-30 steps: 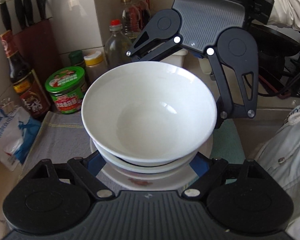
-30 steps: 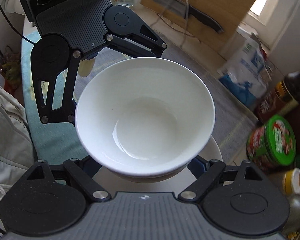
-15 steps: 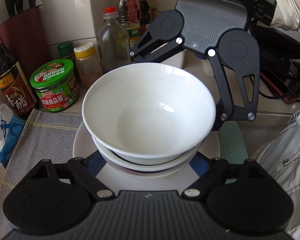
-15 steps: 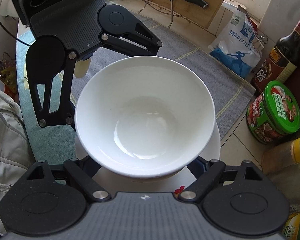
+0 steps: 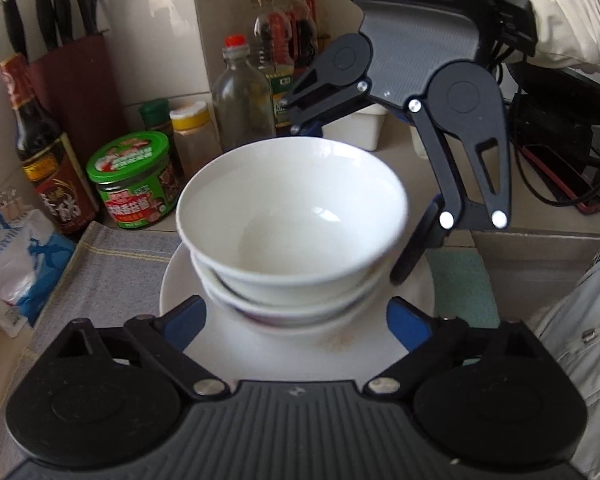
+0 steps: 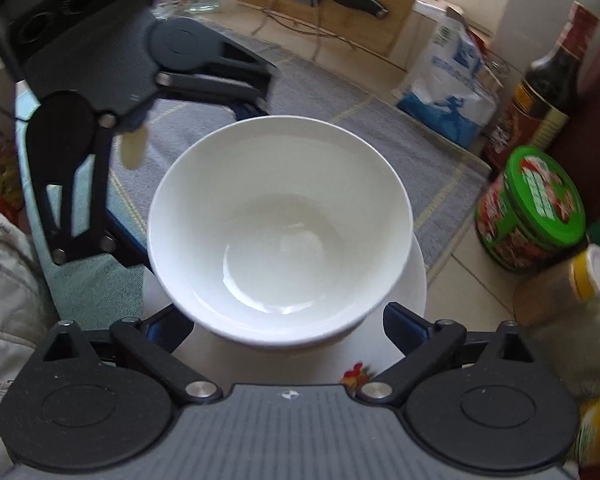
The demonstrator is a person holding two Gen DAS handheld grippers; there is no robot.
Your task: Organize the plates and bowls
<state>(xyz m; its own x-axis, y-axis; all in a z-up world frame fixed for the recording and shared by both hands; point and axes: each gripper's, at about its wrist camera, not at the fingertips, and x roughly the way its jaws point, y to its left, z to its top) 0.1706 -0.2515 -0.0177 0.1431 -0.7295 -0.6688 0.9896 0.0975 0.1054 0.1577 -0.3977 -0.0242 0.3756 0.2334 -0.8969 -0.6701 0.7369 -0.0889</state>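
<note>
Grey woven cloth [image 5: 112, 256] covers the counter; condiment jars stand at its far left. On it, a round white ceramic plate [image 5: 300, 352] carries two nested white ceramic bowls [image 5: 292, 216]. Left gripper [image 5: 296, 320] at near rim, right gripper [image 6: 288, 328] at far rim; both spread wide, blue pads flanking the stack. Whether they touch the plate: cannot tell. Step, as judged: two-handed placing or lifting of the stack. Next move needs level, matched motion.

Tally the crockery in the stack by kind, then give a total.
Bowls: 2, top bowl nested in lower bowl.
Plates: 1, plate under both.
Total: 3.
</note>
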